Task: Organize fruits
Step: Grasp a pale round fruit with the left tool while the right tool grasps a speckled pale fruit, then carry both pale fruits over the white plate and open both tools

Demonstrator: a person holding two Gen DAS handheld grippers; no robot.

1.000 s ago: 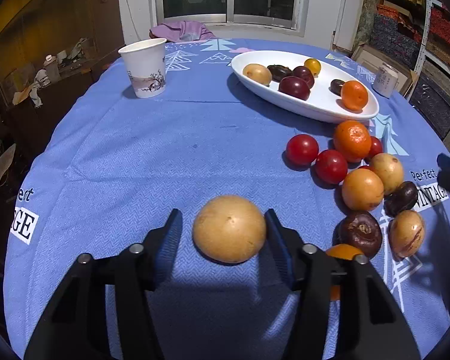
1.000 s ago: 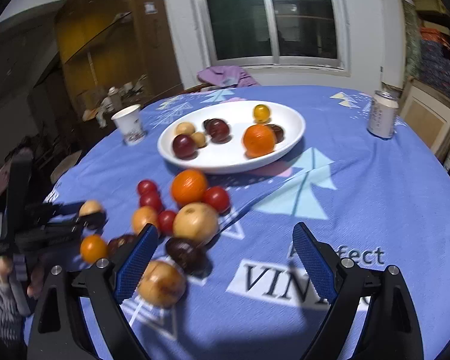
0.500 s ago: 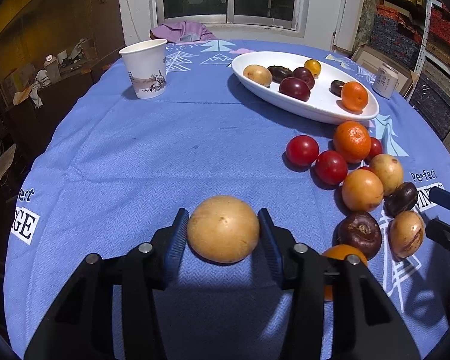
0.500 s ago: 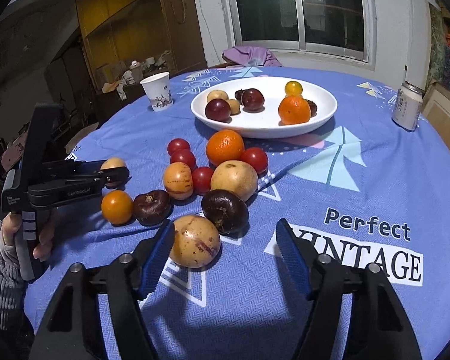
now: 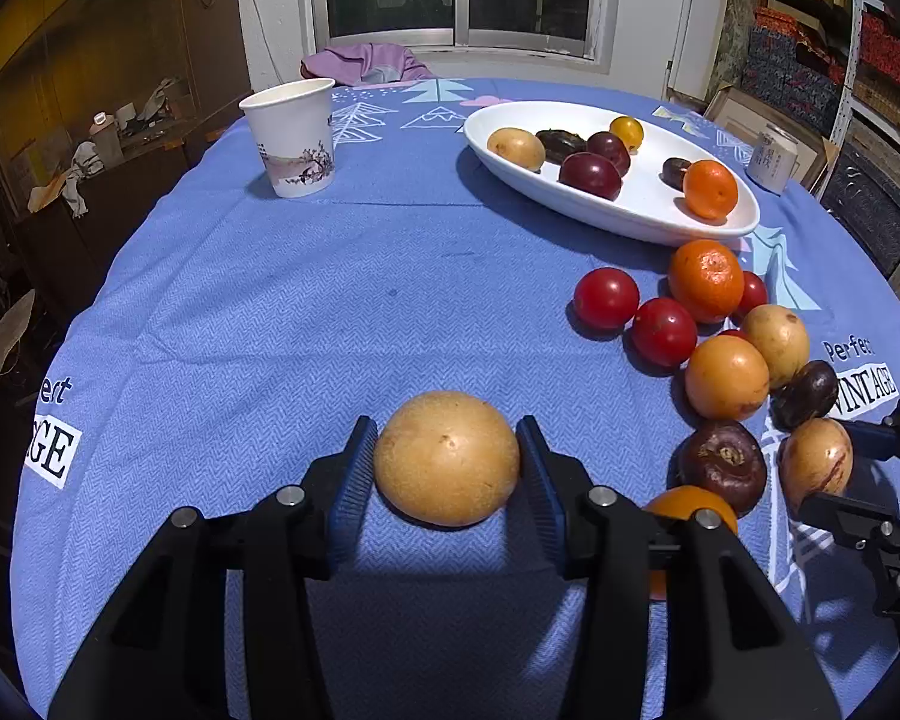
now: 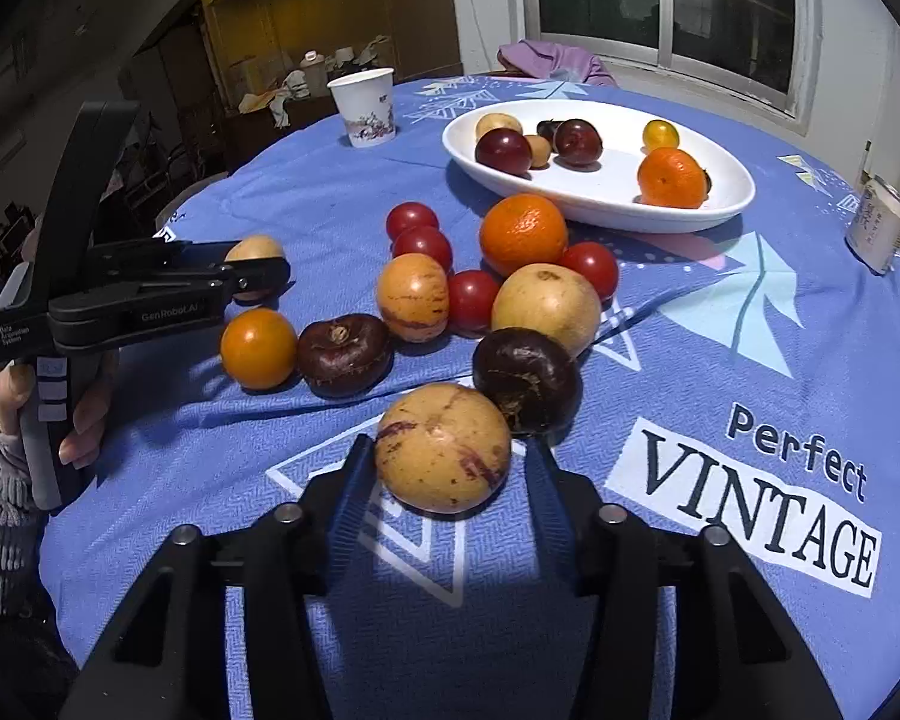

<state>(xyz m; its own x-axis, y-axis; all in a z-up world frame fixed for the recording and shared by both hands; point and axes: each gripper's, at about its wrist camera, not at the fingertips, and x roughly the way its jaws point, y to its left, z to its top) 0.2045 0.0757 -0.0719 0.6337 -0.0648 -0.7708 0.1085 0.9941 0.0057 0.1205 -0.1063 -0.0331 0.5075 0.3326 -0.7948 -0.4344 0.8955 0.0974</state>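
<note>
Holding the tan fruit (image 5: 447,459) in your left gripper (image 5: 447,468), you had both pads pressed against its sides while it sat on the blue cloth (image 5: 282,324), apart from the heap. Your right gripper (image 6: 444,462) was closing around the streaked fruit (image 6: 443,447) at the near edge of the heap; its left pad looked to be touching and its right pad stood just off the skin, so I judged that grip not yet made. To do this well, you needed to centre the pads on the widest part of each round fruit, squeeze only until it stopped rolling, and lift straight up so the dark fruit (image 6: 527,380) touching the streaked one was not dragged along. The white dish (image 6: 606,213), already holding several fruits, seemed the likely place for both.

The right wrist view showed what the left could not: your hand (image 6: 84,414) on the left tool's handle, and the orange fruit (image 6: 258,348) in full, which the left view half hid behind its own finger. The left view alone showed the tan fruit's full outline.
</note>
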